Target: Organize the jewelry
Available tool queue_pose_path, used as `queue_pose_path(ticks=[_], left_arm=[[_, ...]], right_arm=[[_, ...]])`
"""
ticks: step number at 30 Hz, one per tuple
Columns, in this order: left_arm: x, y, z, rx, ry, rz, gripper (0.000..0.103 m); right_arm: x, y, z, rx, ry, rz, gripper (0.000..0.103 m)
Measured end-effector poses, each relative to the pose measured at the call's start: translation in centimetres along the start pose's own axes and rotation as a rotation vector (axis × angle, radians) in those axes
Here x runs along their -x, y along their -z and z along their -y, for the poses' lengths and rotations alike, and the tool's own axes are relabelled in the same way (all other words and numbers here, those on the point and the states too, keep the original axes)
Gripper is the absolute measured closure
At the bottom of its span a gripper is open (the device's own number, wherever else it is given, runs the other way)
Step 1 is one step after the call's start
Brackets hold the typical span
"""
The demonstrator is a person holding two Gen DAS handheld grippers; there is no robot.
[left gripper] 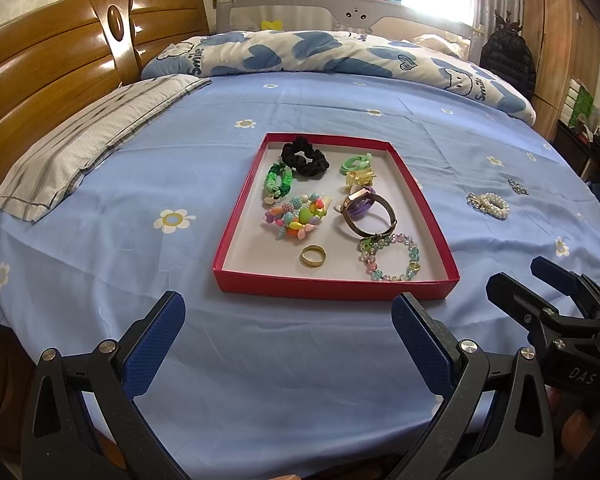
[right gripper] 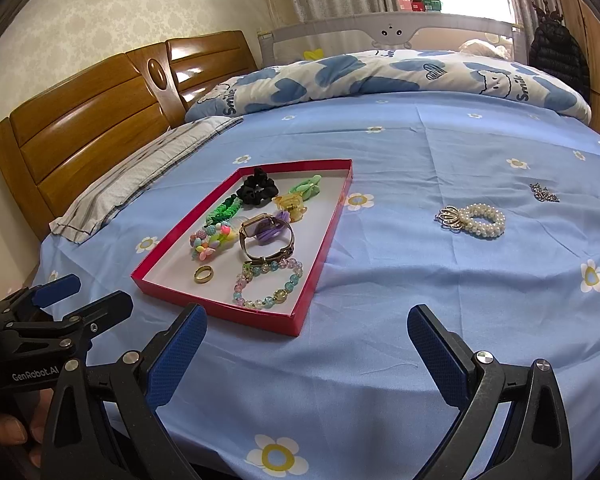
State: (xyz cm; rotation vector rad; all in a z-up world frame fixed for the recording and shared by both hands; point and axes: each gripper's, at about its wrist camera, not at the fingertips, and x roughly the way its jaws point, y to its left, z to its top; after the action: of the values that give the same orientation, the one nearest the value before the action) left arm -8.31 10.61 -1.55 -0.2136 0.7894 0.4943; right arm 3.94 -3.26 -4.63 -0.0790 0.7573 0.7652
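Blue-padded fingers of the left gripper fill the foreground of the left wrist view, spread wide, holding nothing, hovering over the near edge of the bed sheet without touching the tray. Right gripper likewise wide apart and empty, above the same near edge, to the right of the tray; its black body also shows at the right margin of the left view. Red shallow tray sits flat on the blue flower-print sheet, toward the near-middle of the bed. Contents: black scrunchie at the far end, green knitted tie beside it toward the left wall, light green tie and yellow clip toward the right wall, multicolour bead cluster mid-left, watch mid-right resting over a purple item, gold ring near the front wall, pastel bead bracelet in the near right corner. Outside the tray, on the sheet toward the bed's right side: pearl bracelet with a gold ornament, and further off a small silver piece, type unclear. Striped pillow lies against the wooden headboard; blue-heart duvet is rolled along the far edge. Curtained bright window and wooden wardrobe beyond.
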Motion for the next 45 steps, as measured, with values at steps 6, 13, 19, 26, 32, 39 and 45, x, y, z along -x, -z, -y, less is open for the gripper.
queue_pose_path(ticks=[6, 13, 19, 26, 32, 39, 45], left_arm=[[-0.02, 0.0, 0.04, -0.002, -0.001, 0.0, 0.0], [-0.07, 0.0, -0.01, 0.0, 0.001, -0.004, 0.0], [-0.16, -0.07, -0.18, 0.003, 0.001, -0.004, 0.0], [-0.17, -0.05, -0.15, 0.003, 0.0, -0.005, 0.0], [-0.36, 0.08, -0.15, 0.0, 0.002, -0.011, 0.0], [-0.39, 0.14, -0.02, -0.004, -0.005, -0.009, 0.0], [-0.39, 0.08, -0.04, -0.001, -0.012, -0.005, 0.0]], right_arm=[[0.11, -0.07, -0.05, 0.001, 0.0, 0.004, 0.001], [0.24, -0.17, -0.12, 0.001, 0.0, 0.008, 0.001], [0.33, -0.24, -0.11, 0.001, -0.001, 0.012, 0.001], [0.39, -0.29, -0.12, 0.001, -0.001, 0.015, 0.001], [0.56, -0.4, -0.14, 0.002, -0.002, 0.02, 0.001], [0.78, -0.42, -0.24, 0.007, -0.003, 0.029, 0.001], [0.85, -0.43, -0.38, 0.013, -0.005, 0.034, 0.001]])
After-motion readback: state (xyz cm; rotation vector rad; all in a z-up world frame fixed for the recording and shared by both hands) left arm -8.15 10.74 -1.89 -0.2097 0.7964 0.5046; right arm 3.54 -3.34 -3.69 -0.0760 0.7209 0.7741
